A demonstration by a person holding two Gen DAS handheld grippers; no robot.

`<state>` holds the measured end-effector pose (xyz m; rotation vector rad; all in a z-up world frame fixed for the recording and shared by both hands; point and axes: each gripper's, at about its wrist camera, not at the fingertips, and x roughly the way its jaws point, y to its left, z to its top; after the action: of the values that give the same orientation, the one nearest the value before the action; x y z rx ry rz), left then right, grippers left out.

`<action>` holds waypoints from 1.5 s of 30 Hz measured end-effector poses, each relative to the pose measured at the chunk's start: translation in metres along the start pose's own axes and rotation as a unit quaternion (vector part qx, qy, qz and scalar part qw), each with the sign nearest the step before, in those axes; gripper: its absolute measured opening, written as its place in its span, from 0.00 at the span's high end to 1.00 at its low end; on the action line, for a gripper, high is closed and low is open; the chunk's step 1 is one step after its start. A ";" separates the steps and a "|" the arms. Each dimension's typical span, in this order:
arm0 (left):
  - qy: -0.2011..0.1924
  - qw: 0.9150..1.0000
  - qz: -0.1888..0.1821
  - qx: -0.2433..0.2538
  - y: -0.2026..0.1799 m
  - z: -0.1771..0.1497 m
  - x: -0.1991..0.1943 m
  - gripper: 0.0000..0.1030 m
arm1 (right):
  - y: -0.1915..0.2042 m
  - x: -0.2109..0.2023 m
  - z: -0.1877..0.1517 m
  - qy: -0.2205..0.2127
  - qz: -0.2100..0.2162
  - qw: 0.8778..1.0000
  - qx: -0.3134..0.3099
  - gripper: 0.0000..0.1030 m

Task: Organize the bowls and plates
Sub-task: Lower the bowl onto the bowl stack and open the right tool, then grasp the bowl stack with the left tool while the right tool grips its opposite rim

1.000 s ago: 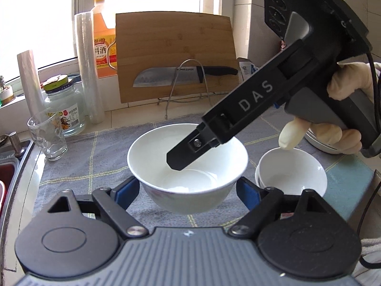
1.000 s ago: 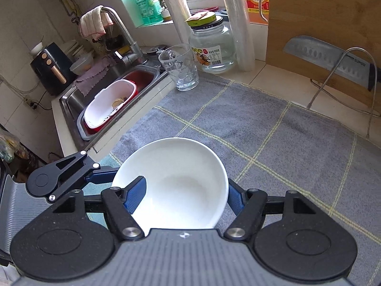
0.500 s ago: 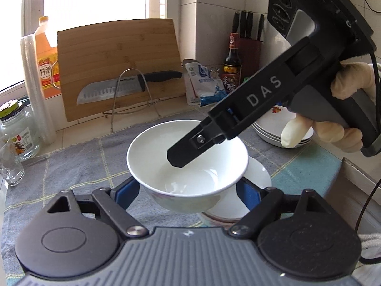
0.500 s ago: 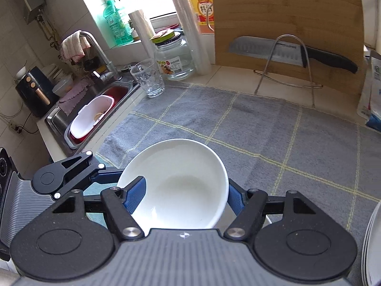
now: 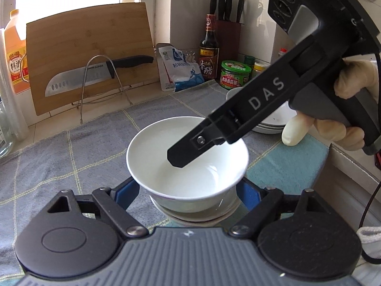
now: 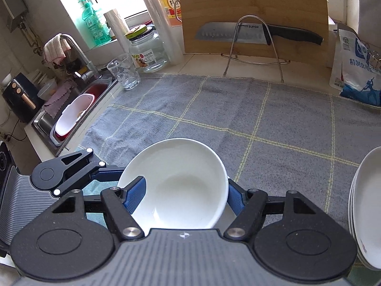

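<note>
I have the white bowl (image 5: pixel 187 162) cradled between both tongs. The left gripper (image 5: pixel 187 190) has its blue pads on either side of the bowl's lower wall, one at each flank, and I judge it closed on the bowl, though the contact itself is hidden behind the bowl's curve. The right gripper (image 6: pixel 183 191) comes in from the other side: one finger reaches down inside the bowl, over the far rim as the left camera sees it, and the other sits outside the wall, so it is pinching the rim.

Directly beneath the bowl, just ahead of the left tongs' body, I see the rim of the bowl stack (image 5: pixel 193 214). The held bowl sits in or just above that stack; I cannot tell whether it is fully seated. Beyond the right tongs, to their right, the plates (image 6: pixel 366 205) lie piled on the checked cloth (image 6: pixel 238 109).

So the step in hand is nesting this bowl onto the other bowls, and I judge it nearly done. The next move calls for lowering the bowl level until it settles, then opening both tongs gently. The right finger inside must lift straight up clear of the rim, and the left pads must spread without nudging the stack sideways.
</note>
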<state>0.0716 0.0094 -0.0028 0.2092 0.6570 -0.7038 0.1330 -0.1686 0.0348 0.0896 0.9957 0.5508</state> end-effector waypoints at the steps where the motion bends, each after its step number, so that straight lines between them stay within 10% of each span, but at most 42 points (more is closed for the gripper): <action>1: 0.002 1.000 -0.001 -0.001 -0.002 -0.001 0.001 0.15 | -0.001 0.001 -0.001 0.001 -0.001 1.000 0.000 0.26; 12: 0.013 1.000 -0.008 0.001 -0.005 -0.003 0.006 0.15 | -0.003 0.003 -0.004 0.007 -0.011 1.000 -0.007 0.24; 24: 0.012 1.000 -0.026 0.003 0.001 -0.005 0.004 0.06 | 0.003 -0.002 -0.004 -0.018 -0.019 0.999 -0.027 0.00; 35: -0.045 0.998 -0.033 0.034 0.016 -0.015 -0.021 0.02 | 0.028 -0.011 -0.006 -0.040 -0.053 0.992 -0.108 0.00; 45: -0.009 0.998 -0.049 0.032 0.025 -0.019 -0.019 0.01 | 0.051 -0.026 -0.017 -0.066 -0.087 0.974 -0.196 0.00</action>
<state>0.0681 0.0462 -0.0070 0.2301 0.6318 -0.8213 0.0884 -0.1401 0.0618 -0.3070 0.7416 0.5632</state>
